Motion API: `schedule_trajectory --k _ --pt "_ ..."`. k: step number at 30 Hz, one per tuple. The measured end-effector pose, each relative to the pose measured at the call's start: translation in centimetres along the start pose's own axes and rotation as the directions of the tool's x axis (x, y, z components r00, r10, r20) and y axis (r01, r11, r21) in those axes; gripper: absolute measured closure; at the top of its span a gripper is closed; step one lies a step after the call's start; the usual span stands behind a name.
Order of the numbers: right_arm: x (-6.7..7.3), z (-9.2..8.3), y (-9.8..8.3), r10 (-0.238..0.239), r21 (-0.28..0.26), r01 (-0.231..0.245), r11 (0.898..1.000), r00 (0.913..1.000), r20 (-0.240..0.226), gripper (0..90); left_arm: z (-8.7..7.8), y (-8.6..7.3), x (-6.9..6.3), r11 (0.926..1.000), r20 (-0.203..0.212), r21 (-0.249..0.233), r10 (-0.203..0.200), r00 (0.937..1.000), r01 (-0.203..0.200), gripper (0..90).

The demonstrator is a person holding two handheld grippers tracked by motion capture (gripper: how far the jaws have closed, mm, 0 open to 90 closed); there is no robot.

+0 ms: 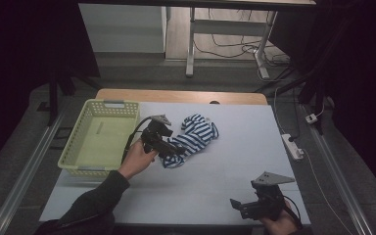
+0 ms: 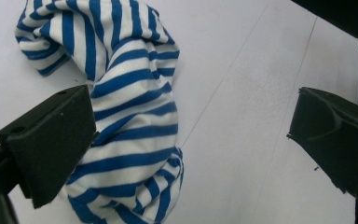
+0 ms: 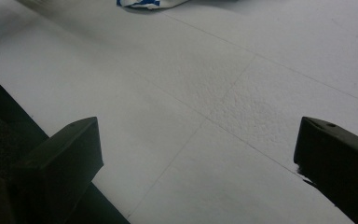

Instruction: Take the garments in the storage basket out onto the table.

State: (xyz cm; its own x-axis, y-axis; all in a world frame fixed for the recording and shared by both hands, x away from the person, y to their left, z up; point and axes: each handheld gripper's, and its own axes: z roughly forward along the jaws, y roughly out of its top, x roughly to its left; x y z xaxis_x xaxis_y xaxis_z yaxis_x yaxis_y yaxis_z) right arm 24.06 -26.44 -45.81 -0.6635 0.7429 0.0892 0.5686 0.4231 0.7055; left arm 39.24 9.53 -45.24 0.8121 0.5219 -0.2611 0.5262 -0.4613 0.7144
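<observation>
A crumpled blue-and-white striped cloth (image 1: 196, 136) lies near the middle of the white table. My left gripper (image 1: 172, 152) is at the cloth's left end, open. In the left gripper view the striped cloth (image 2: 126, 116) lies against the left jaw, and bare table shows between it and the right jaw. My right gripper (image 1: 245, 206) hovers open over the table's front right, held by a hand, well apart from the cloth. In the right gripper view a scrap of the cloth (image 3: 142, 3) shows at the top edge beyond bare table.
A pale yellow-green plastic basket (image 1: 79, 137) stands empty at the table's left side, just left of my left hand. A white power strip (image 1: 292, 146) with its cable lies on the floor by the right edge. A table frame and cables stand beyond the far edge.
</observation>
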Motion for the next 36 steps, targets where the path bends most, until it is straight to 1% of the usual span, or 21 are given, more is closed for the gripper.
schedule_trajectory --k 8,12,20,25,31,36 --pt "0.0 0.0 0.0 0.000 -0.003 0.000 1.000 1.0000 -0.002 0.7 -1.0 -0.8 -0.3 0.9999 0.004 -0.010 -0.010 0.9999 0.010 0.8" --pt "0.0 -0.1 0.0 0.007 -0.004 -0.007 1.000 1.0000 -0.004 0.7 -1.7 -1.4 -0.4 0.9993 0.012 -0.026 -0.028 0.9995 0.029 0.9" --pt "-0.1 -0.1 0.0 0.013 -0.008 -0.013 1.000 0.9999 -0.006 0.7 -3.3 -2.5 -0.6 0.9974 0.018 -0.048 -0.052 0.9985 0.053 0.9" --pt "-0.2 -0.1 0.0 0.018 -0.014 -0.018 1.000 0.9998 -0.011 0.7 -4.3 -3.2 -0.8 0.9965 0.017 -0.058 -0.059 0.9981 0.060 0.9" --pt "-0.2 -0.1 0.0 0.018 -0.016 -0.018 1.000 0.9998 -0.013 0.7 -5.8 -4.1 -1.0 0.9938 0.019 -0.079 -0.077 0.9969 0.078 1.1" --pt "-0.1 -0.1 0.0 0.014 -0.010 -0.014 1.000 0.9999 -0.010 0.7 -6.6 -4.8 -1.1 0.9919 0.012 -0.090 -0.088 0.9960 0.089 1.2"
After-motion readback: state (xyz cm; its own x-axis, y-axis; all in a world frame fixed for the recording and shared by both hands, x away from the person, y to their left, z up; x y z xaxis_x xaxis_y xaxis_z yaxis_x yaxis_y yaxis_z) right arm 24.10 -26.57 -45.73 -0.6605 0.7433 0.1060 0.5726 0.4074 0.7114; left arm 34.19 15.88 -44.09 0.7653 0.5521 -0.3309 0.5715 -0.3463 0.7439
